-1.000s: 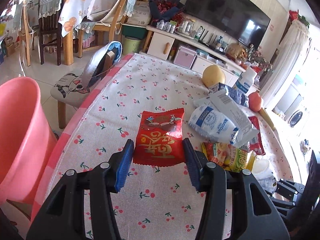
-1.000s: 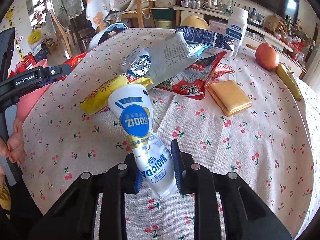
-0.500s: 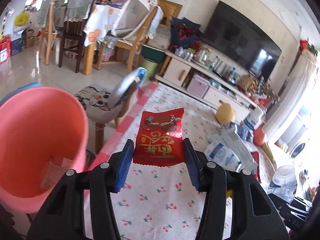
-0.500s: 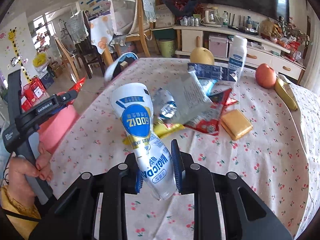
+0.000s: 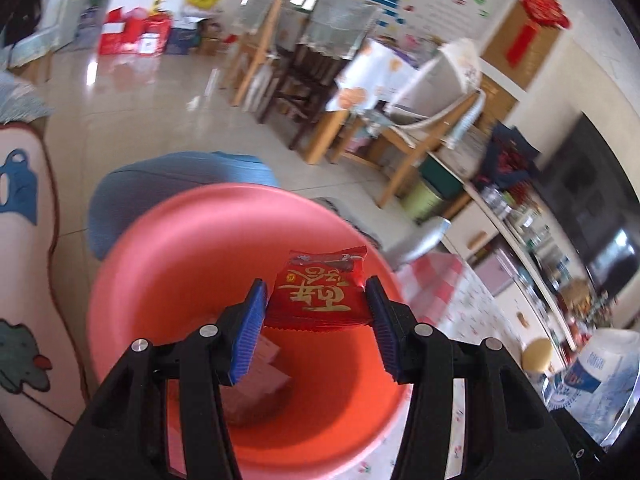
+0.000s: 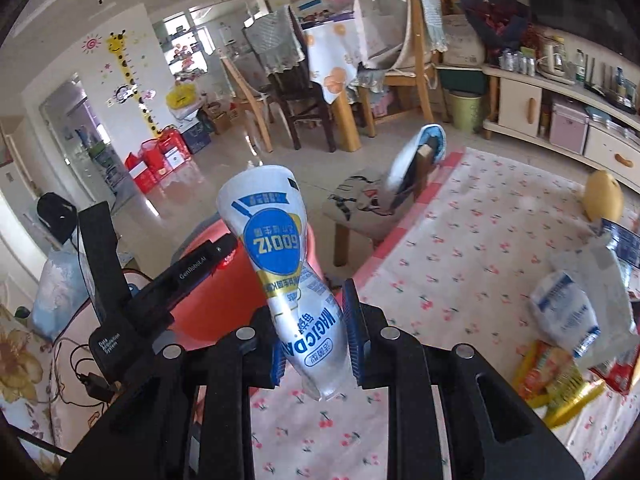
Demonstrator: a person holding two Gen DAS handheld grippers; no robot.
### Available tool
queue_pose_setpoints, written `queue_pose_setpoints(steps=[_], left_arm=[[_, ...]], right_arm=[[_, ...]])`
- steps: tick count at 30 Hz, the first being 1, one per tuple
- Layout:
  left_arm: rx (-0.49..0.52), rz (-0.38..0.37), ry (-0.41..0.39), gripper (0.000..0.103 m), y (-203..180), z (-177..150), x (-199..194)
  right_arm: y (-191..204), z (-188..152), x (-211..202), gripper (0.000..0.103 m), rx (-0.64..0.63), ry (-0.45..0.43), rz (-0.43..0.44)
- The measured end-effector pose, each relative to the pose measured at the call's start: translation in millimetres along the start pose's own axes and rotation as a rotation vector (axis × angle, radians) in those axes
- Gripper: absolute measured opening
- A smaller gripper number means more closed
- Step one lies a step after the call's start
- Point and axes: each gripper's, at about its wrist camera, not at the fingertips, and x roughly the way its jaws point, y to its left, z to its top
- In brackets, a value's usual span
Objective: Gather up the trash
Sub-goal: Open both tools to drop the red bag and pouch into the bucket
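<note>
A snack packet [image 5: 320, 292] sits between the left tool's [image 5: 316, 328] pads above the open bucket [image 5: 168, 264], which stands just off the tabletop's [image 6: 460, 248] edge, where the right tool [image 6: 316, 332] clamps a crumpled wrapper [image 6: 288, 268], with more wrappers [image 6: 560, 320] lying farther along the tabletop.

Two claw-mounted fisheyes angled downward, close over the shared pink bin [image 5: 168, 264].

A smooth, slightly glossy pink plastic bucket [image 5: 168, 264] sits under a shiny red foil snack wrapper [image 5: 320, 292] with a crimped edge, held by the left claw [image 5: 316, 332] of matt black plastic with ribbed blue pads [image 5: 248, 336]. The right claw [image 6: 316, 344] pinches a glossy, crinkled white plastic pouch [image 6: 288, 268]. The worktop [image 6: 460, 280] wears matt cherry-print cloth.
</note>
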Motion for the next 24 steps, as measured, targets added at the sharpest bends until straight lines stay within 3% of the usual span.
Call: queue_pose_setpoints(steps=[4,10,11,14,15,21,24], left_arm=[[-0.048,0.061,0.003,0.052,18,10,6],[-0.025,0.110,-0.007,0.053,21,16,11],[-0.026,0.110,-0.012,0.053,22,15,11],[-0.036,0.117,-0.030,0.056,25,17,10],[-0.035,0.122,-0.034,0.064,25,16,8],[-0.011,0.108,-0.090,0.079,19,13,0],[0.011,0.077,-0.099,0.081,11,10,1]], right_arm=[[25,18,40,0.026,-0.029,0.023,0.045],[35,21,88,0.028,-0.047,0.073,0.057],[33,20,93,0.033,-0.031,0.079,0.055],[17,18,96,0.064,0.044,0.069,0.048],[14,15,91,0.070,0.061,0.060,0.042],[-7,5,65,0.081,0.096,0.002,-0.017],[-13,-5,49,0.088,0.072,-0.018,-0.070]])
